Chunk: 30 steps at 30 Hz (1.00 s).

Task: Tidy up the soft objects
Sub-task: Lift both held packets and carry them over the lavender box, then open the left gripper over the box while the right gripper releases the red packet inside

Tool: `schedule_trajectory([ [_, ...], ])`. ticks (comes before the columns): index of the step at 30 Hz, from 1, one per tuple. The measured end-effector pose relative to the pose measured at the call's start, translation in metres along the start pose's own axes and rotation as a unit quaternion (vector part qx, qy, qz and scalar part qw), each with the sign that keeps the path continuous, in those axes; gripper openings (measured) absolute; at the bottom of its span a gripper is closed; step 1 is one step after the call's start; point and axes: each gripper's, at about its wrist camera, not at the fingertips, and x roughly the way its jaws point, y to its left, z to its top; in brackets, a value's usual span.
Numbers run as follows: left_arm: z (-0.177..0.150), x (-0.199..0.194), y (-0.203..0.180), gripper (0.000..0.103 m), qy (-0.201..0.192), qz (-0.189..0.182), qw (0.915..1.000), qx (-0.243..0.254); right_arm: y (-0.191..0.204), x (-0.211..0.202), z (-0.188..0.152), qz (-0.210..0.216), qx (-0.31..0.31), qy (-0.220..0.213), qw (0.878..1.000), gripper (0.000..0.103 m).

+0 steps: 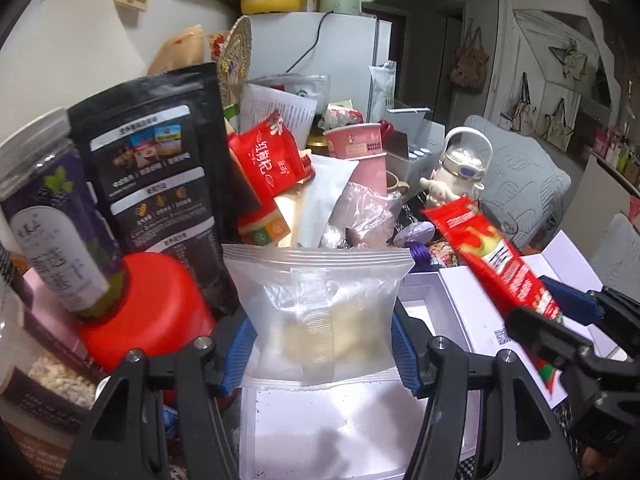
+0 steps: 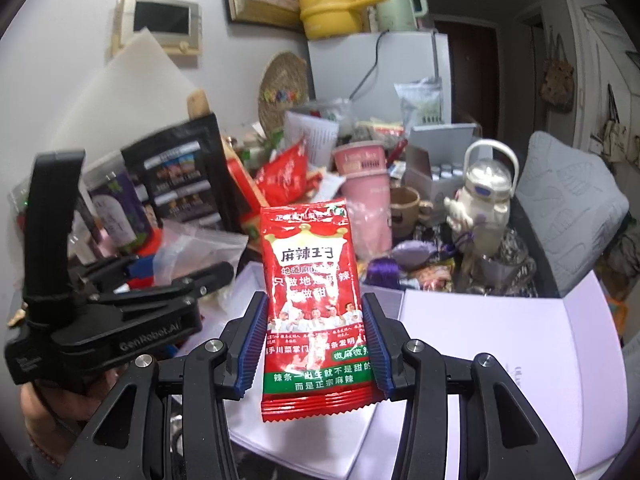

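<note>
My left gripper (image 1: 323, 350) is shut on a frosted clear snack packet (image 1: 320, 304) with pale pieces inside, held upright above a white box (image 1: 352, 424). My right gripper (image 2: 315, 346) is shut on a red spicy-snack packet (image 2: 314, 300), its blue pads pressing both side edges. In the left wrist view the red packet (image 1: 492, 260) slants at the right, clamped in the right gripper (image 1: 560, 320). From the right wrist view the left gripper (image 2: 168, 276) shows at the left with the clear packet (image 2: 192, 252) sticking up from it.
A white open box (image 2: 500, 344) lies below both grippers. Behind stand a red lid (image 1: 148, 308) with a purple jar (image 1: 56, 216) on it, a black pouch (image 1: 160, 152), a red bag (image 1: 268, 160), pink cups (image 2: 366, 184), a white kettle-shaped bottle (image 2: 486, 192) and a grey cushion (image 2: 568, 208).
</note>
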Motion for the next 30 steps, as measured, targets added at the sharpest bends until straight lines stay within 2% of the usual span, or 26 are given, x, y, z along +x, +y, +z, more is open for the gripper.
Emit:
schedule_trajectory([
  [5, -0.004, 0.010, -0.008, 0.060, 0.008, 0.014, 0.9997, 0.018, -0.009, 0.015, -0.008, 0.010, 0.020, 0.017, 1.000, 0.046],
  [12, -0.005, 0.020, -0.013, 0.060, 0.019, 0.041, 0.9985, 0.030, -0.012, 0.025, -0.013, 0.002, 0.019, 0.038, 0.999, 0.046],
  [18, -0.003, 0.027, -0.011, 0.060, 0.041, 0.034, 0.9984, 0.021, -0.013, 0.030, -0.016, -0.009, 0.020, 0.048, 0.999, 0.048],
  [23, -0.004, 0.037, -0.006, 0.061, 0.069, 0.035, 0.9970, 0.006, -0.012, 0.032, -0.017, -0.028, 0.014, 0.052, 0.998, 0.055],
  [25, -0.004, 0.039, -0.004, 0.065, 0.071, 0.042, 0.9966, 0.005, -0.013, 0.031, -0.017, -0.029, 0.014, 0.051, 0.998, 0.055],
  [27, -0.004, 0.037, -0.004, 0.079, 0.068, 0.046, 0.9967, 0.005, -0.015, 0.030, -0.017, -0.030, 0.016, 0.050, 0.998, 0.055],
  [30, -0.003, 0.032, -0.004, 0.081, 0.053, 0.055, 0.9970, 0.011, -0.016, 0.029, -0.017, -0.036, 0.015, 0.048, 0.998, 0.055],
])
